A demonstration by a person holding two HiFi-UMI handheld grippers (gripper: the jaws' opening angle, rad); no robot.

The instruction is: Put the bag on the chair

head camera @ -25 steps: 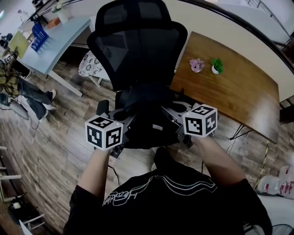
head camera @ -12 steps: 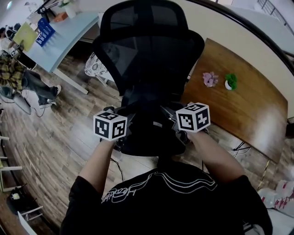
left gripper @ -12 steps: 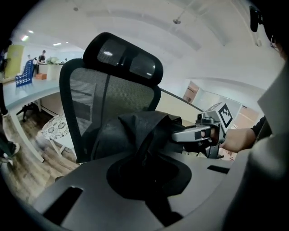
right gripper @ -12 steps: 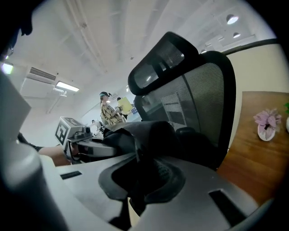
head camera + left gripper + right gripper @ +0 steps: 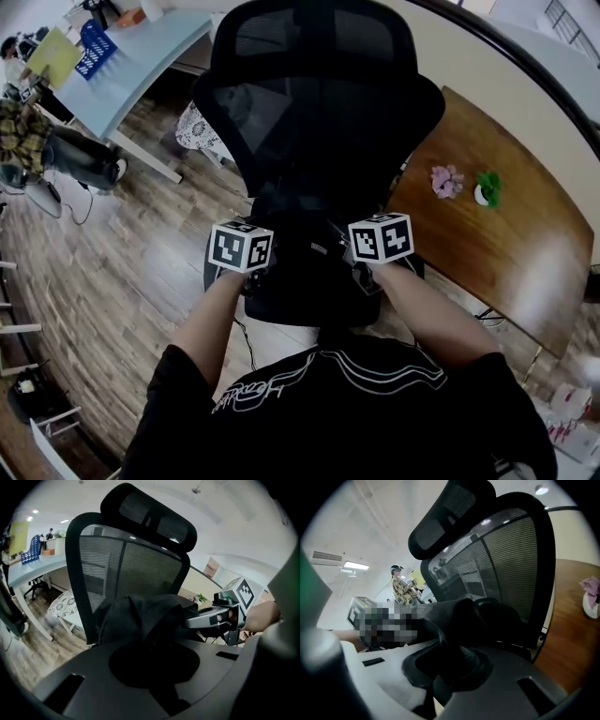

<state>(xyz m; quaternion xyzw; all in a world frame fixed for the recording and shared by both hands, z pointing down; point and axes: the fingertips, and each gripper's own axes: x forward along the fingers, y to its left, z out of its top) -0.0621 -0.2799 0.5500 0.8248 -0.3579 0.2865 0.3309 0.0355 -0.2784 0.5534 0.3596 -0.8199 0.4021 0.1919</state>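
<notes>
A black mesh office chair (image 5: 309,103) stands right in front of me, its backrest facing me. A black bag (image 5: 309,277) hangs between my two grippers over the chair's seat; whether it rests on the seat I cannot tell. My left gripper (image 5: 251,270) pinches the bag's fabric (image 5: 140,620) on its left side, and its jaws are beginning to open with the fabric still between them. My right gripper (image 5: 361,267) is shut on a fold of the bag (image 5: 471,616) on the right side. The right gripper's fingers (image 5: 206,618) show in the left gripper view against the bag.
A wooden table (image 5: 506,253) at the right carries a pink flower (image 5: 447,180) and a small green plant (image 5: 487,187). A light blue desk (image 5: 131,56) and a seated person (image 5: 56,150) are at the far left. A white patterned stool (image 5: 202,131) stands behind the chair.
Both grippers have carried the bag forward toward the chair and drawn closer together. The chair's backrest now looms larger and nearer in the head view.
</notes>
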